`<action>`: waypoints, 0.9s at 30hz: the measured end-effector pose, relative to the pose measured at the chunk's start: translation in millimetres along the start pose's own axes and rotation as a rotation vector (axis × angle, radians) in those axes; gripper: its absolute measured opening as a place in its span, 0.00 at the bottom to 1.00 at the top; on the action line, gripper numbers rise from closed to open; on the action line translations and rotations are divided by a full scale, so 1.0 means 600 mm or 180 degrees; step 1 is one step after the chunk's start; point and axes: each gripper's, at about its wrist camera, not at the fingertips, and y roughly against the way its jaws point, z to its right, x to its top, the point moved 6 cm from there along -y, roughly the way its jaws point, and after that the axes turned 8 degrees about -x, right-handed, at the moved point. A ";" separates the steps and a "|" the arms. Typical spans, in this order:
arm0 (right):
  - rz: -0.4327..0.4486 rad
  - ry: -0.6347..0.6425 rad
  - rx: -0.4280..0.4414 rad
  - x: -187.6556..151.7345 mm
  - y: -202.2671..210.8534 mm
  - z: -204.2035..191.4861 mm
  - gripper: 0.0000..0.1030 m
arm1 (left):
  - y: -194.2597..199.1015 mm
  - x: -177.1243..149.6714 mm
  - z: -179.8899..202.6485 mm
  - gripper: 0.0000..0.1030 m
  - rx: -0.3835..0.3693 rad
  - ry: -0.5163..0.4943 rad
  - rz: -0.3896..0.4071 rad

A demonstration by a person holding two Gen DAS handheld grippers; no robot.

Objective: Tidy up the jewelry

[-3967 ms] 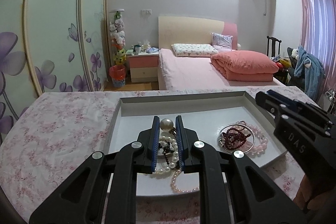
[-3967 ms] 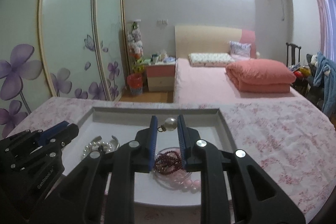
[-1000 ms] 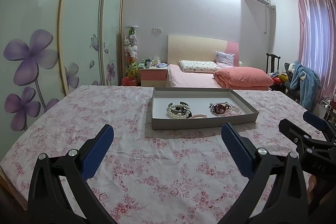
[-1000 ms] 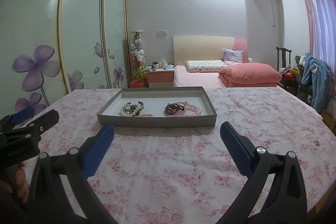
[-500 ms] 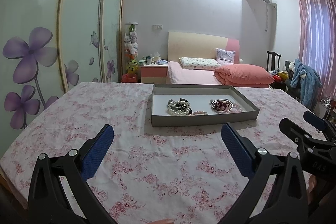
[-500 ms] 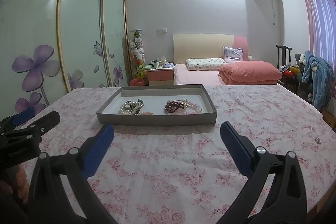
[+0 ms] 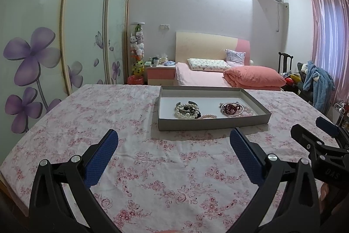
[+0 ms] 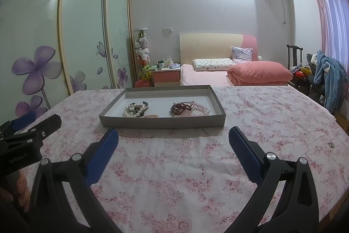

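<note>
A grey shallow tray (image 7: 212, 121) (image 8: 161, 121) sits on the floral tablecloth. In it lie a pile of white pearl strands with a dark bracelet (image 7: 187, 111) (image 8: 136, 110) on the left and a dark red bead bracelet with a pink bead strand (image 7: 232, 108) (image 8: 185, 108) on the right. My left gripper (image 7: 174, 141) is wide open and empty, well back from the tray. My right gripper (image 8: 173, 139) is wide open and empty, just short of the tray's front wall. Each gripper shows at the edge of the other's view.
The table carries a pink floral cloth (image 7: 152, 167). A small shiny item (image 8: 331, 144) lies on the cloth at the far right. Behind the table are a pink bed (image 7: 229, 78), a nightstand (image 7: 160, 74), sliding wardrobe doors (image 7: 65, 36) and a chair with clothes (image 7: 316, 82).
Four seconds ago both grippers were narrow over the jewelry in the tray. They have since opened wide and drawn back. Over the last second the views have tilted slightly down toward the tray.
</note>
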 end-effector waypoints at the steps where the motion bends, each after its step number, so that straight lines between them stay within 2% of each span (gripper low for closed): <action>1: -0.0003 -0.0002 -0.0001 -0.001 -0.001 0.000 0.96 | 0.000 0.000 0.000 0.98 0.0000 -0.0001 0.0000; 27: -0.0051 -0.0040 -0.0005 -0.007 -0.005 0.002 0.96 | -0.007 -0.006 0.006 0.98 -0.0009 -0.0014 -0.0044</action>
